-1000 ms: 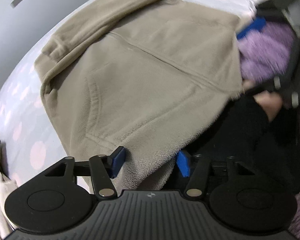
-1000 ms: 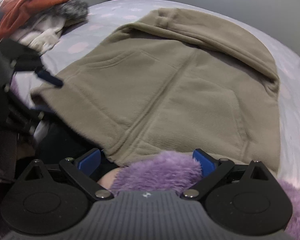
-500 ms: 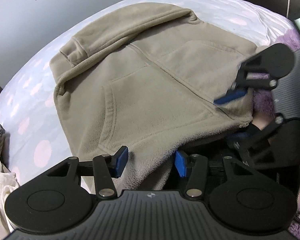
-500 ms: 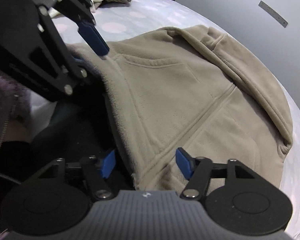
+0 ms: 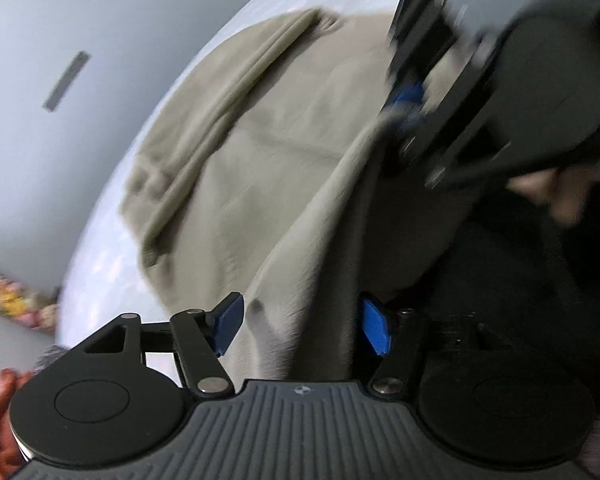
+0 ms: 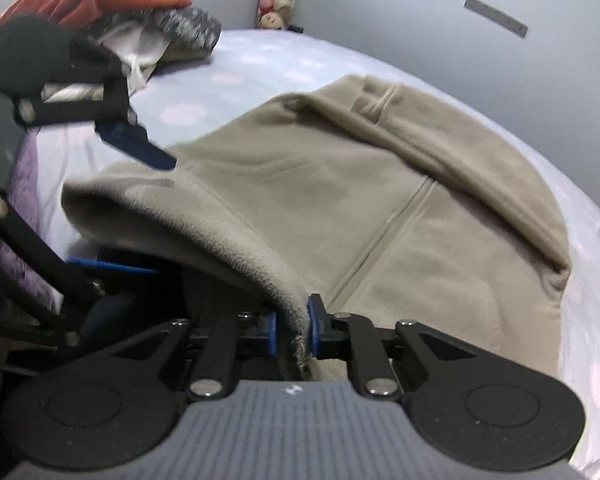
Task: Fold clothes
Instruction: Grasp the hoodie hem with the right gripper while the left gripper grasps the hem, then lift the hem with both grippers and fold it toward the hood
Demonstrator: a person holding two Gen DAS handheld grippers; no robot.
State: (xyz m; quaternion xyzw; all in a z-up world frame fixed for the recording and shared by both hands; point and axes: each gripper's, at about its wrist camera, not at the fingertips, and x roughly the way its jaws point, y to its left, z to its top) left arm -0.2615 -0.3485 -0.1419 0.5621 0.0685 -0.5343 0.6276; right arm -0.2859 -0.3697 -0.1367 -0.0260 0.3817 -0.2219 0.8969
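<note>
Closing since a second ago, right gripper (image 6: 292,330) jaws now pinch beige hoodie (image 6: 380,200) hem at 6 o'clock. Left gripper (image 5: 302,326) jaws, just widening, straddle loose fleece on bed (image 6: 260,68).

A beige fleece hooded jacket (image 6: 400,216) lies spread front-up across a pale bedsheet dotted with pink (image 6: 236,76), its centre seam running diagonally from the near hem toward the far side. A pocket line shows on either side of that seam, and a long fold of fabric — a sleeve or the hood, hard to tell which — lies along the far edge, ending in a cuff-like band. The near hem is lifted clear of the sheet, its fuzzy underside turned outward and arching between two raised points — the rest of the garment (image 5: 260,184) rests flat, only lightly creased.
</note>
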